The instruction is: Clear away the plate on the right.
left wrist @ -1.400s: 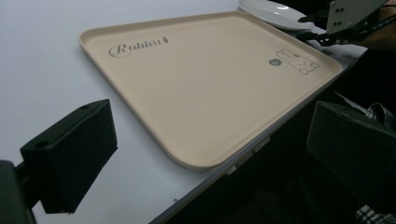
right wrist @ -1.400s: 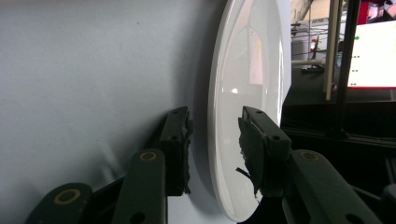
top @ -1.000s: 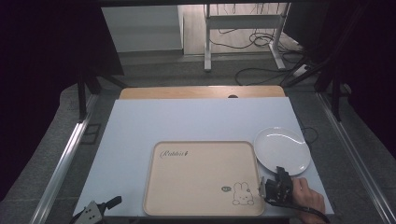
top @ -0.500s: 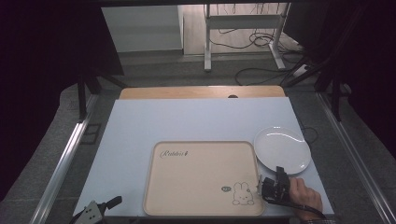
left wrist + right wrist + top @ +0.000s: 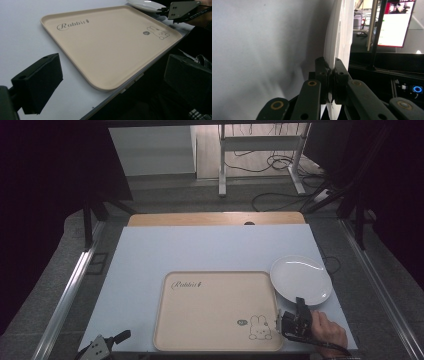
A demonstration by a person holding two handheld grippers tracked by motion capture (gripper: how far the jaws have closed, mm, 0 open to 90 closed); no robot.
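Note:
A white plate [image 5: 301, 280] lies on the pale blue table [image 5: 200, 250], right of a beige tray [image 5: 217, 310] printed with "Rabbit" and a rabbit drawing. My right gripper [image 5: 299, 304] meets the plate's near rim. In the right gripper view it [image 5: 331, 67] is shut on the plate's edge [image 5: 338, 32], one jaw on each face. Spread wide at the table's front left corner is my open left gripper [image 5: 119, 336]. In the left gripper view it [image 5: 112, 80] holds nothing and faces the tray [image 5: 107, 47], with the plate [image 5: 143, 4] beyond.
A wooden strip [image 5: 215, 218] runs along the table's far edge. Beyond it stand a desk frame [image 5: 260, 150] and floor cables [image 5: 280, 195]. A hand [image 5: 327, 330] holds the right gripper at the front right corner. Metal rails [image 5: 70, 290] flank the table.
The right gripper and the plate have edged slightly to the left. The left gripper has barely moved.

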